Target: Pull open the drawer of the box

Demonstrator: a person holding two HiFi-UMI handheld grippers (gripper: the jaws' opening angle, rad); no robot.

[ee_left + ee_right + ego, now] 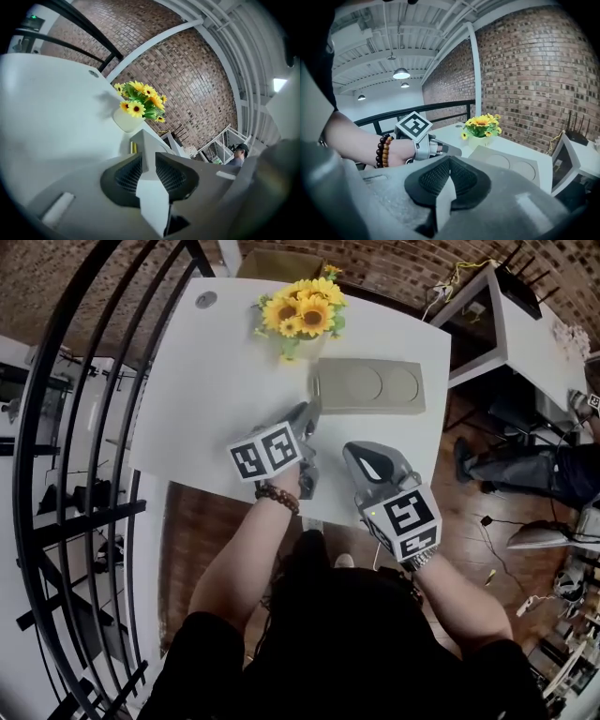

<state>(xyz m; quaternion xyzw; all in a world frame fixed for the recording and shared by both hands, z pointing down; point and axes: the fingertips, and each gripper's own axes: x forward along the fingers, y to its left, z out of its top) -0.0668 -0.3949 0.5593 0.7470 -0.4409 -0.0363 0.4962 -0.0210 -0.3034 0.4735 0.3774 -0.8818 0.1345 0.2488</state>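
Though cut off on every side by the wide lens, the room shows a brick wall [534, 70] at the back, a black railing [84, 427] on the left and a wooden floor [202, 531] below.

Table [216, 381]: white, mostly bare. The near edge is partly hidden by the person's forearms.

Second desk [525, 334]: white, on the right, with only a corner in view. A seated person's legs [525, 474] are beside it; the rest of the person is out of frame.

Box [367, 387]: grey-green and flat, with two round recesses on top. It lies on the far right part of the table, just beside the flowers. Its left end is covered in the head view. No drawer front can be made out in any view, nor whether it is pulled out.

Left gripper [307, 416]: at the box's left end, jaws parted. The box's near corner is in line with the gap, and the pads are not seen pressing it.

Right gripper [359, 457]: over the table's near edge, apart from the box. The jaws are closed together with nothing between them.

Sunflowers [302, 310]: yellow, in a pale pot [289, 348] that they half hide.

Bead bracelet [277, 496]: brown, on the left wrist.

Yellow strip [134, 147]: thin, at the box's near end; too small to identify.
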